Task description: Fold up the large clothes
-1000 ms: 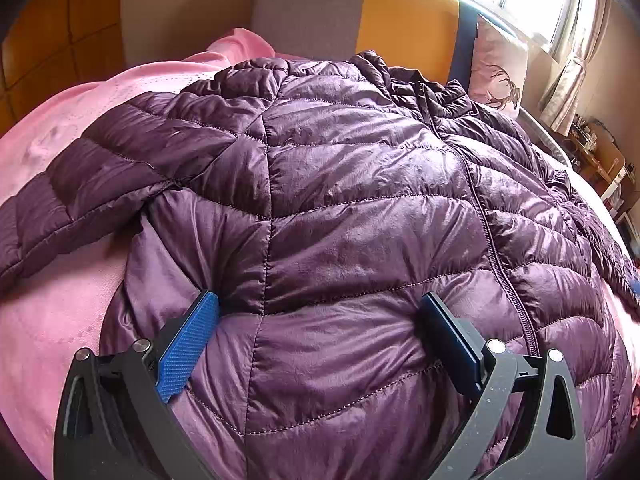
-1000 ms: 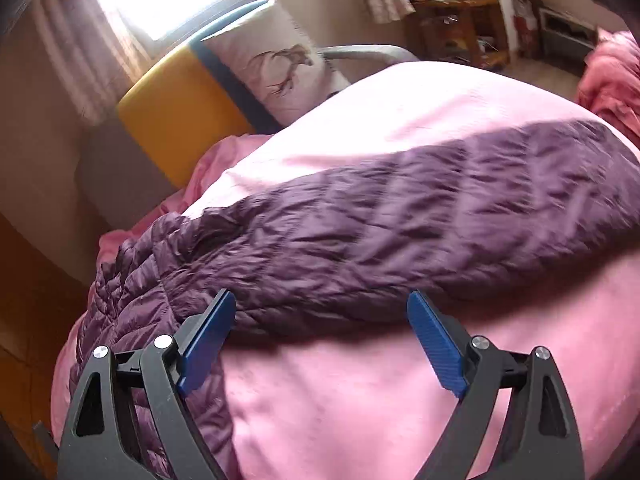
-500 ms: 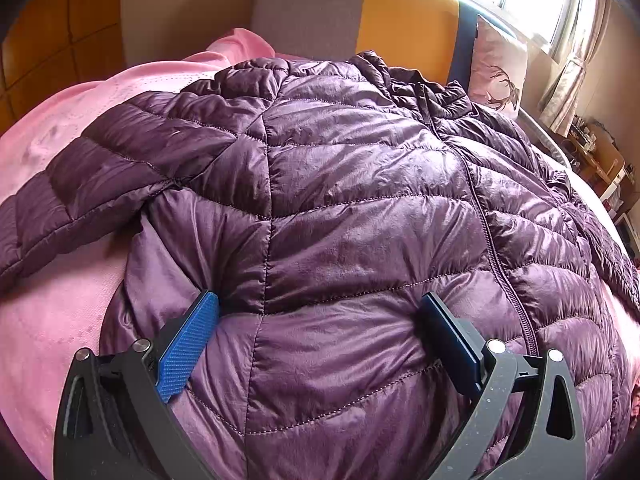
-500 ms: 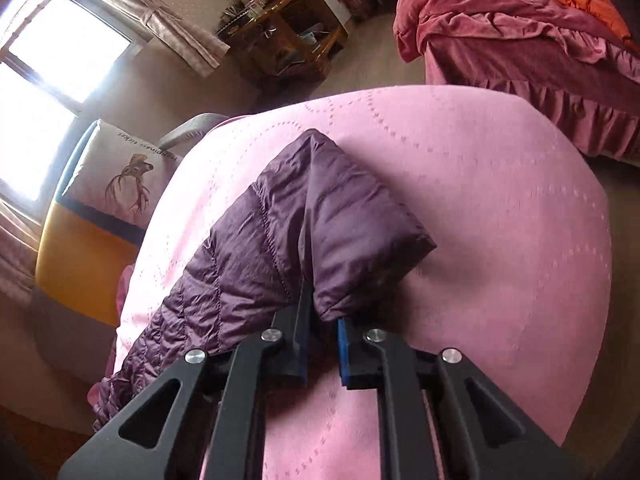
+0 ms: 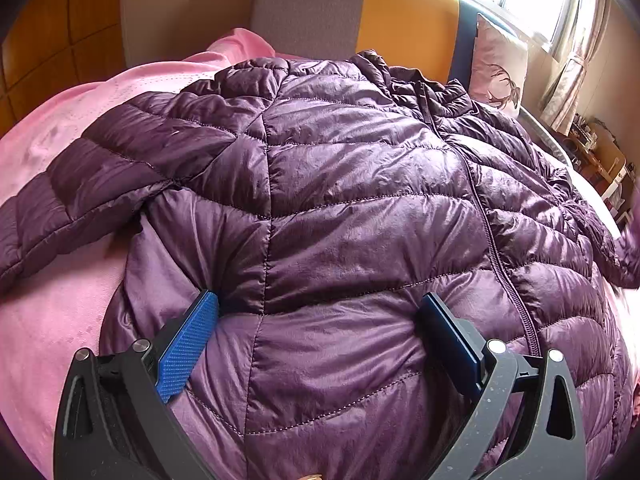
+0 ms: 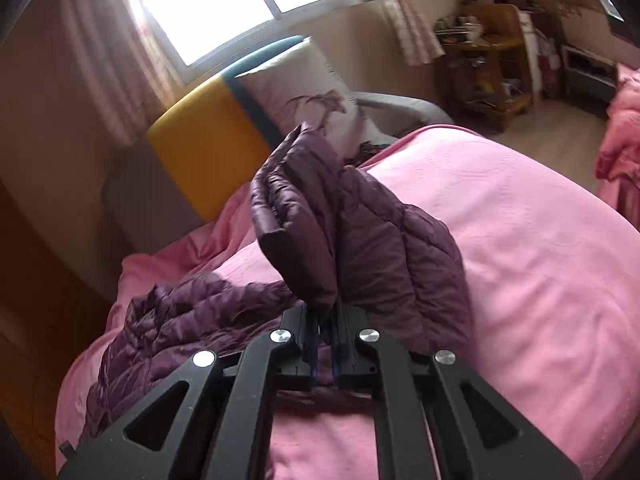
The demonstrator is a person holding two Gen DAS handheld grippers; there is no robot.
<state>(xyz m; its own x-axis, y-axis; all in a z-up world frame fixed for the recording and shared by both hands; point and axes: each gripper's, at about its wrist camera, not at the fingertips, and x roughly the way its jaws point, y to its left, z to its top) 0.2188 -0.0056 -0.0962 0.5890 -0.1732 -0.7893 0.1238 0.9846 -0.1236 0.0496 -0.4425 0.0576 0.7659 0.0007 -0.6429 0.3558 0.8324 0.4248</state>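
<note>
A purple quilted puffer jacket [image 5: 352, 208] lies front up, zipped, on a pink bed cover [image 5: 60, 312]. Its left sleeve [image 5: 80, 192] stretches out to the left. My left gripper [image 5: 320, 320] is open, its blue-padded fingers [image 5: 188, 344] pressing down on the jacket's lower body. My right gripper [image 6: 326, 320] is shut on the cuff end of the jacket's right sleeve [image 6: 352, 232] and holds it lifted above the bed, the sleeve bunched and hanging from the jaws. The jacket body [image 6: 192, 316] lies to the lower left in the right wrist view.
A grey, yellow and blue headboard [image 5: 400, 24] and a deer-print pillow [image 5: 500, 68] stand at the head of the bed. A wooden shelf unit [image 6: 492, 64] and a second bed with red covers [image 6: 620, 152] stand beyond the bed cover's right side [image 6: 520, 240].
My right gripper closed on the right sleeve's cuff and lifted it off the bed, swinging toward the jacket body. The left gripper has stayed in place on the jacket.
</note>
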